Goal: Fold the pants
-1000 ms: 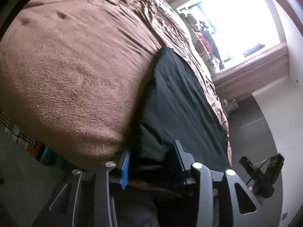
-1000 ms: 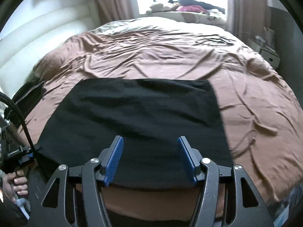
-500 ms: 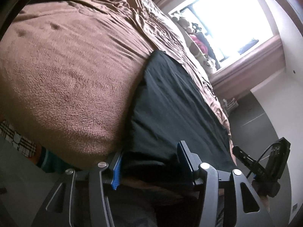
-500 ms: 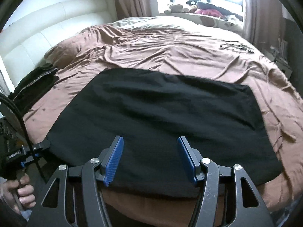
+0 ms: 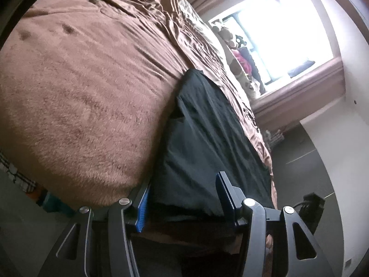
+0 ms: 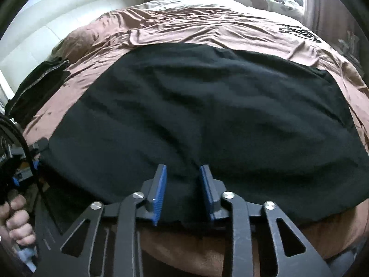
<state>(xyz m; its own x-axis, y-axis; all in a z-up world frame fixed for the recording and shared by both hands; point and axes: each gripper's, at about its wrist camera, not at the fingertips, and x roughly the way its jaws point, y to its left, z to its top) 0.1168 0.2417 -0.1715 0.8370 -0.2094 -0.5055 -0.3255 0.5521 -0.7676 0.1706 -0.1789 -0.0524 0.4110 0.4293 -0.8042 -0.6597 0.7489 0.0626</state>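
A wide bed [image 6: 230, 23] with a wrinkled brown cover [image 5: 80, 97] is carrying everything. Black pants [image 6: 196, 106] are lying flat across its near half, their near hem reaching the bed's near edge. A second dark garment [image 6: 34, 87] is resting folded at the far left, beside the white padded headboard [image 6: 57, 34].

The black pants [image 6: 207, 120] are matt, soft cloth. The brown bedcover [image 5: 80, 106] is fuzzy fleece at nine o'clock, smoother and creased farther off. The padded white headboard [image 6: 46, 30] looks smooth, faintly glossy.
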